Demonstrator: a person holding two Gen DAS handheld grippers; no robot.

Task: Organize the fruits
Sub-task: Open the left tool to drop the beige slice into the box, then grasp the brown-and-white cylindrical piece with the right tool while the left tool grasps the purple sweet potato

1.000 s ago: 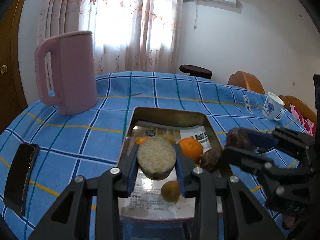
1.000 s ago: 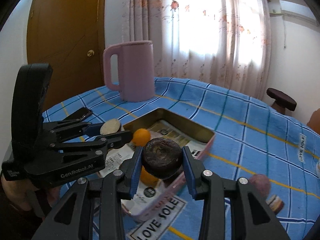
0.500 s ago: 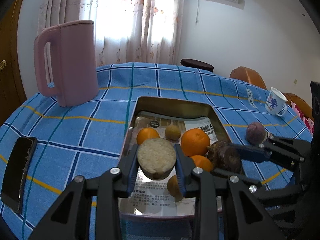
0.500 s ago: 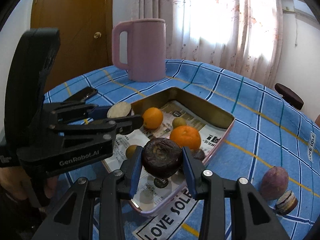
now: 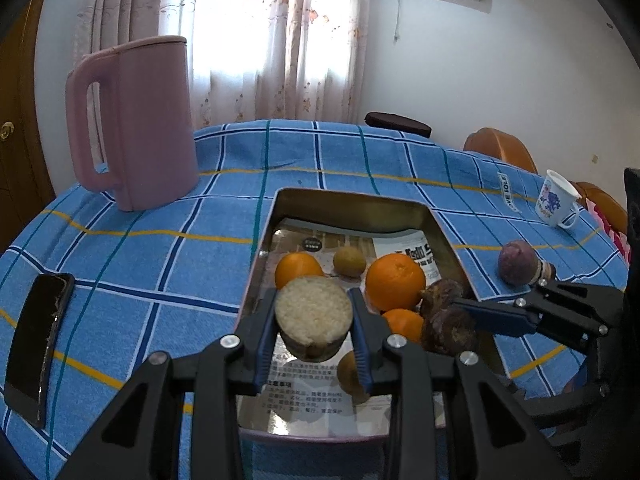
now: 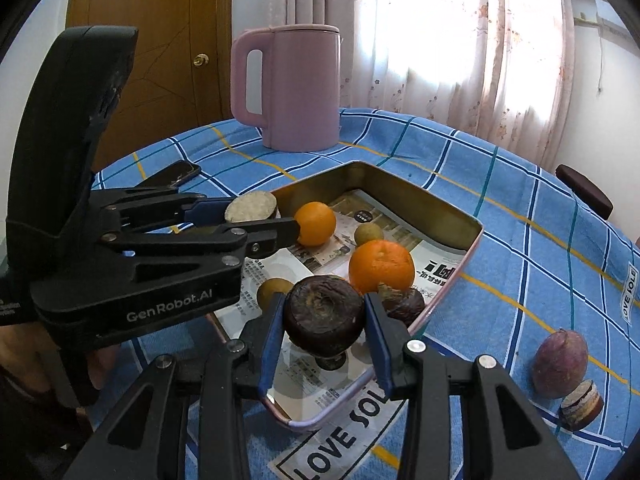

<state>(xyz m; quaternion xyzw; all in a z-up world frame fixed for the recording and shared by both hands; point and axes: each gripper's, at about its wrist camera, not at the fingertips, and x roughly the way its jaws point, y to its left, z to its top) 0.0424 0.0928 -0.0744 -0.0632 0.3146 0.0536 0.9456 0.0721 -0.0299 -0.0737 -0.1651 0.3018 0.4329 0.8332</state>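
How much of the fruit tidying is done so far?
Oranges and small yellowish fruits already lie in the tray. Each hand-held gripper, left and right, holds a piece above it. A purple fruit and a cut piece wait on the cloth.

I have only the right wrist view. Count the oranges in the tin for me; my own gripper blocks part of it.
Observer: Three. Besides your two, a smaller orange lies in the tin, hidden from you by the dark fruit held in your right gripper.
Operator: Now tell me what stands beyond the purple fruit, off my right edge.
Observer: A white cup with a blue print stands on the cloth, farther back than the purple fruit.
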